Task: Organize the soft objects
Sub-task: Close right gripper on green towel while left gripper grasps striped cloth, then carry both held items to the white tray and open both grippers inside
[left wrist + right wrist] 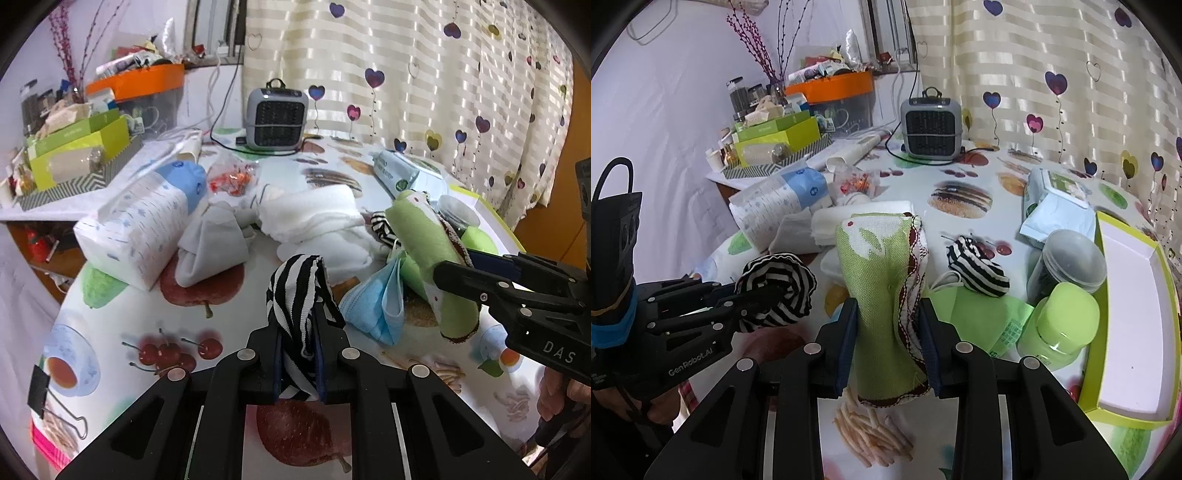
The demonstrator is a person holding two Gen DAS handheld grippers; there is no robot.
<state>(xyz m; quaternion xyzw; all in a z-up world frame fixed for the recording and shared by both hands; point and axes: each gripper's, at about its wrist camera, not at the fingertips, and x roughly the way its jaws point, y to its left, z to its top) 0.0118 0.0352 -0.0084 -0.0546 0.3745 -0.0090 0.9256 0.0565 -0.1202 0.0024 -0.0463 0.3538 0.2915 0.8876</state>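
Left gripper: pressed onto a striped cloth, which it holds above the table.
Right gripper: pinches a green cloth pouch that stands upright between its pads.
Step in hand: both soft pieces look picked up and in transit; sorting seems mid-way, since most of the pile is untouched.
Next move: probably a place for each piece; the open green box at the right edge seems a likely spot, though that is a guess.
Striped cloths: two, one held, one lying near the jars.
Face masks: one blue.
White cloths: a heap, count unclear.
Tissue packs: one.
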